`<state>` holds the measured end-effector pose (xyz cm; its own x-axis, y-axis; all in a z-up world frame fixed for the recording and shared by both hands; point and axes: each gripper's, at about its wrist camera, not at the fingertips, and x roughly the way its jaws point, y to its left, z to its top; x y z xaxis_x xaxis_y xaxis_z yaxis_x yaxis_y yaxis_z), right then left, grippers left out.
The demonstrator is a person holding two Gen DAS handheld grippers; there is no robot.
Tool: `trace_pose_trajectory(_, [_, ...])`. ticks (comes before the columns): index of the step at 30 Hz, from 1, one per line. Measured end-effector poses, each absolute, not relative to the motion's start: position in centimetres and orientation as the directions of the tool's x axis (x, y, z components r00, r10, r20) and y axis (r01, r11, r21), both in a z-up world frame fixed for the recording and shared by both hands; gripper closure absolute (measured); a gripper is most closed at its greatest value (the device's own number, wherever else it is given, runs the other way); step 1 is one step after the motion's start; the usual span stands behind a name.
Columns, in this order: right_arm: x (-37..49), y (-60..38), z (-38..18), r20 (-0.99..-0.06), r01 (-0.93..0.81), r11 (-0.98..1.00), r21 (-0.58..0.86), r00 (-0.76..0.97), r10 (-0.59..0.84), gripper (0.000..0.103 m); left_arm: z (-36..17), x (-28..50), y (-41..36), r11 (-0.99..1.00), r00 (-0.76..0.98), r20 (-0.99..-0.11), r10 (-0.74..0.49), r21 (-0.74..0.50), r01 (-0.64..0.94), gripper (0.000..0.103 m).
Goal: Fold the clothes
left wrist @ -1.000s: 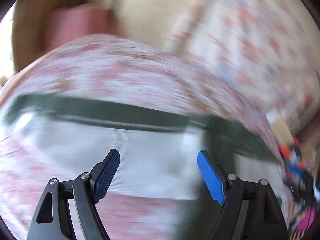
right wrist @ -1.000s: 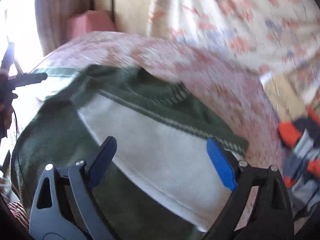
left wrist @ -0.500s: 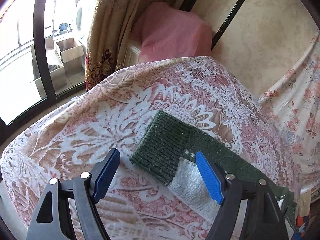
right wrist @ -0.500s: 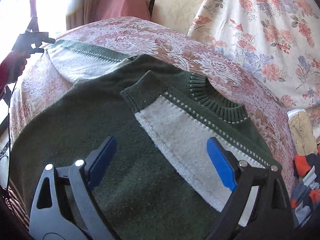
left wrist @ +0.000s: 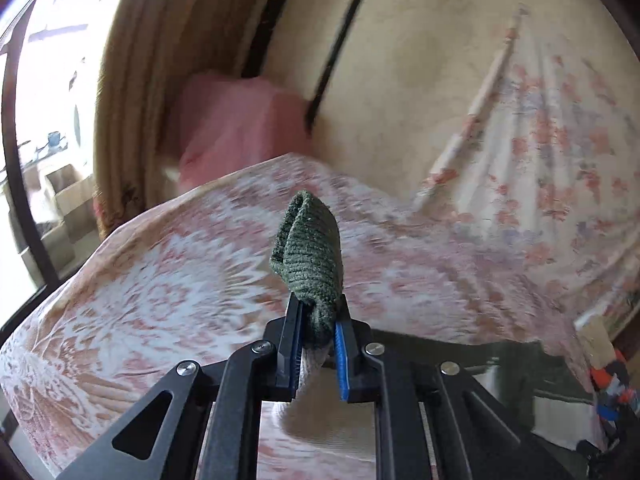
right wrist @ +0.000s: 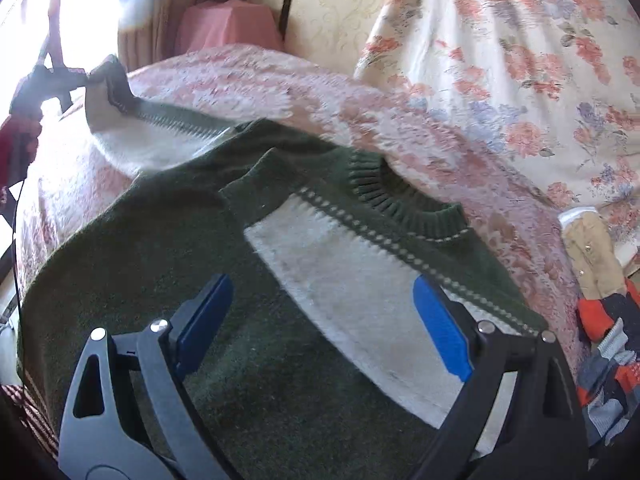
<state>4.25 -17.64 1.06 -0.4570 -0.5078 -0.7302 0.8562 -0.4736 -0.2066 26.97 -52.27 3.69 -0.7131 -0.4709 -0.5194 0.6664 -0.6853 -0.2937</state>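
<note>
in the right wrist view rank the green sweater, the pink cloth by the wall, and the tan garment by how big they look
1. green sweater, fills most of the view, though nearest the camera
2. pink cloth
3. tan garment, looks close to the pink cloth, so that order is unsure

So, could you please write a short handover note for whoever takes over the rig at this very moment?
Left gripper: shut on the sweater cuff, lifted off the bed.
Right gripper: open, holding nothing, above the sweater body.
Things: the green and white sweater lies spread on the bed, collar toward the far side. The right sleeve looks already folded across the chest. The left sleeve is stretched out toward the left gripper. More clothes wait at the right edge.
Done: cuff gripped.
Left: probably bring the left sleeve over the body, fold the body, then the other clothes.
</note>
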Motion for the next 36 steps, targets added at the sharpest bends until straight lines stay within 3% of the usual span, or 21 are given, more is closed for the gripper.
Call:
trace_pose_trajectory(6, [1.9,-13.1,2.7,-0.698,0.797,-0.596,-0.100,-0.483,-0.529,0.010,7.5,16.4,-39.0,-0.896,-0.849,-0.466,-0.251,-0.220,0.386,0.089])
trace_pose_trajectory(12, [0.7,-7.1,3.5,-0.685,0.736,-0.671,-0.083,-0.532,-0.498,0.010,6.0,8.3,-27.5,-0.962,-0.856,-0.513,-0.058,-0.201,0.186,0.089])
trace_pose_trajectory(21, [-1.7,0.9,3.1,-0.684,0.638,-0.770,-0.024,-0.572,-0.453,0.010,-1.0,-0.1,-16.9,-0.986,-0.748,-0.659,0.075,-0.160,0.042,0.086])
trace_pose_trajectory(24, [-2.2,2.4,2.7,-0.688,0.613,-0.790,0.008,-0.570,-0.449,0.010,-3.8,-1.0,-16.2,-0.977,-0.665,-0.726,0.178,-0.213,-0.029,0.077])
trace_pose_trajectory(26, [-2.5,2.9,2.6,-0.687,0.607,-0.794,0.022,-0.568,-0.453,0.010,-3.9,0.0,-16.7,-0.973,-0.660,-0.725,0.197,-0.229,-0.038,0.052])
trace_pose_trajectory(29, [-2.7,2.4,2.5,-0.688,0.618,-0.785,0.034,-0.556,-0.467,0.010,-1.9,3.5,-18.9,-0.970,-0.722,-0.667,0.183,-0.240,-0.025,0.025])
trace_pose_trajectory(32, [-2.6,0.8,2.3,-0.689,0.659,-0.750,0.053,-0.520,-0.505,0.010,0.0,6.9,-22.8,-0.974,-0.764,-0.639,0.097,-0.218,0.059,0.021])
trace_pose_trajectory(36, [-2.8,-2.8,1.2,-0.713,0.724,-0.673,0.152,-0.391,-0.581,0.013,-0.1,9.6,-28.2,-0.970,-0.739,-0.671,-0.063,-0.133,0.204,0.021])
